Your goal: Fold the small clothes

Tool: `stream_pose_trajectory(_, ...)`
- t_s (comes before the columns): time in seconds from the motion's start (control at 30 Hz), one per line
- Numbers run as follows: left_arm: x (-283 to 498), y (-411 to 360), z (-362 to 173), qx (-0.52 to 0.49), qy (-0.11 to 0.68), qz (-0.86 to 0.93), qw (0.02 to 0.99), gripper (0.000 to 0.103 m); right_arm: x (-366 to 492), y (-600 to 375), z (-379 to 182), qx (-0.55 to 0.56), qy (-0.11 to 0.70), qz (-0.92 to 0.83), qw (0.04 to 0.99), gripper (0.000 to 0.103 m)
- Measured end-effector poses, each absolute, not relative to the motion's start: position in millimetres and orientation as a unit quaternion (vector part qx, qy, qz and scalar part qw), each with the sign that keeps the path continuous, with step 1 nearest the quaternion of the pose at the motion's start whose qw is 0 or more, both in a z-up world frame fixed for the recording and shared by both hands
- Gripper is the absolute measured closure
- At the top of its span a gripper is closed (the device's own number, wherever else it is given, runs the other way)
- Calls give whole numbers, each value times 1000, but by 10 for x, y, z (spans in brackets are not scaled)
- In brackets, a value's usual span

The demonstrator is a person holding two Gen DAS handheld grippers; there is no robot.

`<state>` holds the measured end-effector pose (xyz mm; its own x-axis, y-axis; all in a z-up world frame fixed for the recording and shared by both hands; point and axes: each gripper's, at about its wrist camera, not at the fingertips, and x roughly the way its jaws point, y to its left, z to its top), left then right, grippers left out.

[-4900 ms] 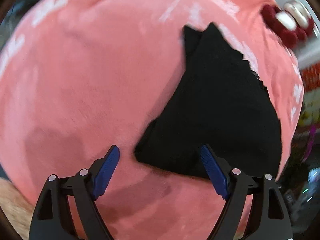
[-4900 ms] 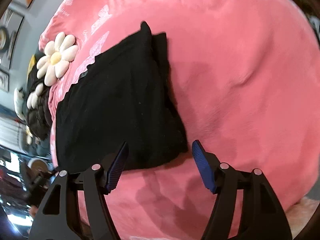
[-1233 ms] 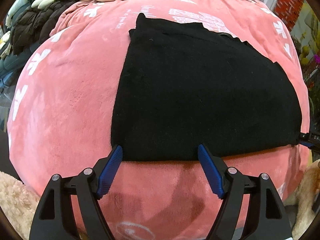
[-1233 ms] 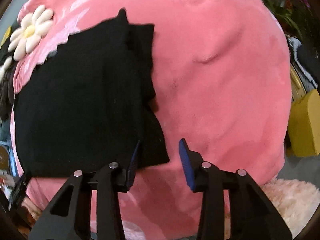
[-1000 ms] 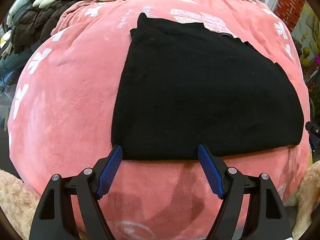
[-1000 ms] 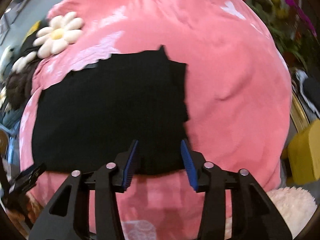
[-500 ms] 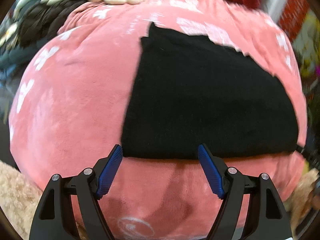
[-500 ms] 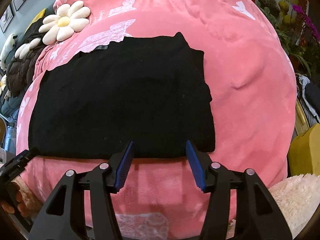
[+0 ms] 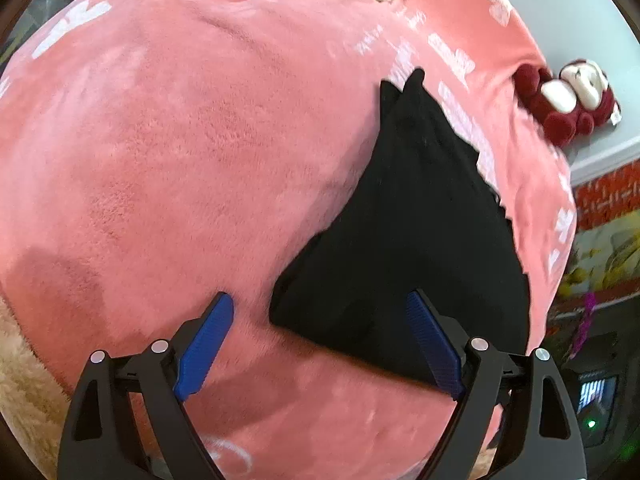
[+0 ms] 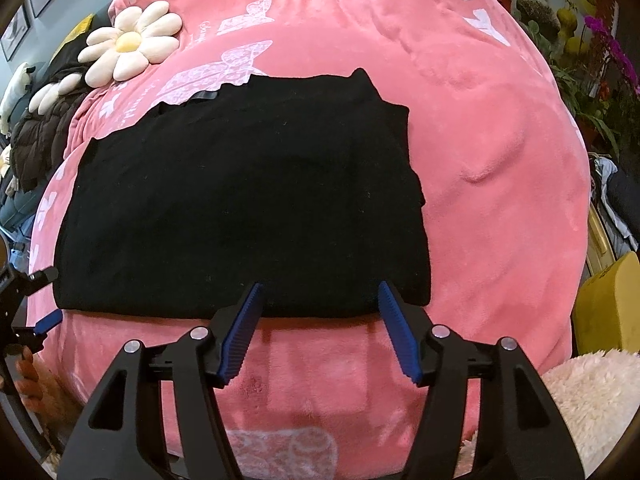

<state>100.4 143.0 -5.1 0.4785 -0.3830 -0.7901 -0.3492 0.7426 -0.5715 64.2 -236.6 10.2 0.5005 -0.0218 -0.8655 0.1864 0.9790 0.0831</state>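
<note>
While the black garment lies folded into a flat, roughly rectangular block on the pink plush blanket, both pairs of tongs hang just off its near edge with nothing pinched; the right tongs are widening, their blue pads straddling the folded near edge close to the garment's near right corner without pressing on the cloth; the left tongs are also widening and already stand far apart, angled toward the garment's near left corner, which sits between the pads, the right pad overlapping the black cloth in the view and the left pad over bare pink plush; in the right wrist view the left tongs show at the left edge of the picture, beside the garment's left end, with part of a hand below them; the garment sits around the middle of the blanket, its far edge reaching the white butterfly print; a cream daisy-shaped cushion rests near the blanket's far left corner, and a dark red and white plush toy lies off its far edge in the left wrist view; a fluffy cream throw shows at the near right corner.
</note>
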Motion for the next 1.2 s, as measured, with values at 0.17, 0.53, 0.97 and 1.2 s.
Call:
stream_pose_trajectory(0.17, 1032, 1545, -78, -407, 484, -43, 773, 36, 644, -2359, 99, 88, 495, -61, 862, 40)
stream_pose_trajectory(0.53, 1231, 1464, -117, -435, 531, -94, 721, 94, 631, -2538, 121, 157, 479, -57, 862, 40)
stream_pose_trajectory(0.97, 1664, 174, 1595, -261, 455, -223, 822, 98, 585, -2923, 210, 256, 443, -73, 856, 40)
stream_pose_trajectory(1.2, 1610, -1038, 1602, -167, 483, -304, 804, 103, 538, -3173, 254, 308, 419, -81, 850, 40)
